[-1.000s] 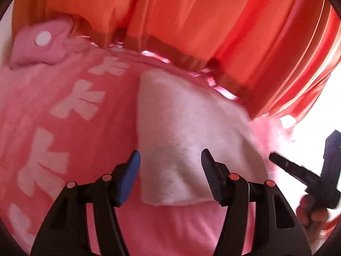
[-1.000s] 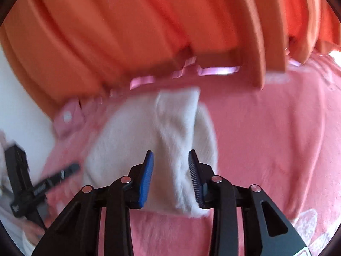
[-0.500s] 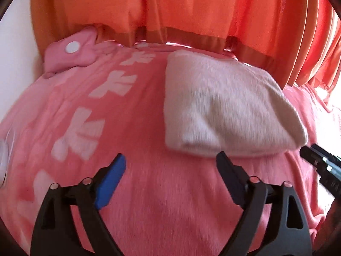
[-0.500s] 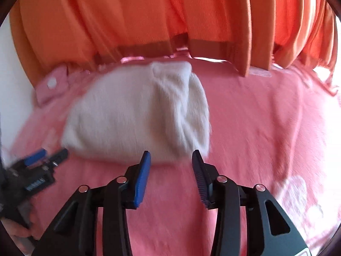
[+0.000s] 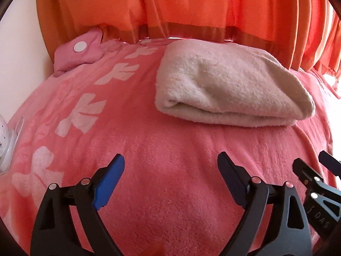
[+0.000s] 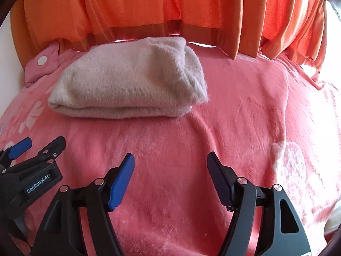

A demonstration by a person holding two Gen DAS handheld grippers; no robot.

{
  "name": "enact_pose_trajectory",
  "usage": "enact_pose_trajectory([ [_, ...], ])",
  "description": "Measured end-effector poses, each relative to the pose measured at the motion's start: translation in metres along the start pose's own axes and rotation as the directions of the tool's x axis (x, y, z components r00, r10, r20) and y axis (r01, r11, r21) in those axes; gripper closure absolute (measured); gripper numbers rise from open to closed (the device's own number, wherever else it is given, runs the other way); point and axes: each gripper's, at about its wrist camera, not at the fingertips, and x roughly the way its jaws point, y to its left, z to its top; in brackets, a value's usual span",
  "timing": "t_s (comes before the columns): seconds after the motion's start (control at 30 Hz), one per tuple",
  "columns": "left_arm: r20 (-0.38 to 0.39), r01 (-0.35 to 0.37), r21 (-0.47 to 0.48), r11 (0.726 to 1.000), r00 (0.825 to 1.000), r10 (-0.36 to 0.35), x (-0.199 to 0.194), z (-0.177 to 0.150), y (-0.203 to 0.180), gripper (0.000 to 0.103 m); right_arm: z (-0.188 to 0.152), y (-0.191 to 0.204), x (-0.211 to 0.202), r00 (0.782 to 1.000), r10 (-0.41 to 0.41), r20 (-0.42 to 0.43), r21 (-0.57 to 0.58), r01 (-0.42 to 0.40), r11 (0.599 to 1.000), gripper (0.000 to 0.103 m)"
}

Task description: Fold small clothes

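A cream fleece garment lies folded in a thick bundle on the pink blanket, near the orange curtain; it also shows in the right wrist view. My left gripper is open and empty, hovering over the blanket well in front of the bundle. My right gripper is open and empty too, in front of the bundle's right end. Each gripper shows at the edge of the other's view: the right one at the left wrist view's lower right, the left one at the right wrist view's lower left.
An orange curtain hangs right behind the blanket. A small pink pouch with a white snap lies at the back left, also in the right wrist view. A white object sits at the blanket's left edge.
Both grippers have pulled back from the folded garment, which they were close over one second ago, and both have opened wider. The garment stays folded on the blanket.
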Motion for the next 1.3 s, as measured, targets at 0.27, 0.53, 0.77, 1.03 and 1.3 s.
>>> enact_pose_trajectory([
  [0.27,0.014,-0.003,0.021,1.0,1.0,0.003,0.0,-0.008,-0.012,0.017,-0.003,0.002,-0.002,1.0,0.004,0.004,-0.009,-0.004,1.0,0.034],
  [0.53,0.021,-0.018,0.003,1.0,1.0,0.018,0.0,-0.007,-0.013,0.017,-0.005,0.007,-0.003,1.0,0.0,0.016,-0.012,0.001,1.0,0.034],
  [0.77,0.031,-0.032,0.008,0.999,0.999,0.032,0.0,-0.006,-0.014,0.018,-0.005,0.007,-0.003,1.0,-0.007,0.016,-0.006,0.007,1.0,0.034],
  [1.03,0.033,-0.032,0.011,0.999,0.999,0.032,-0.001,-0.007,-0.014,0.02,-0.005,0.006,-0.004,1.0,-0.013,0.018,-0.01,0.013,1.0,0.034],
  [1.3,0.026,-0.029,0.01,1.0,0.999,0.029,-0.001,-0.005,-0.014,0.023,-0.004,0.005,-0.003,1.0,-0.022,0.012,0.0,0.022,1.0,0.034],
])
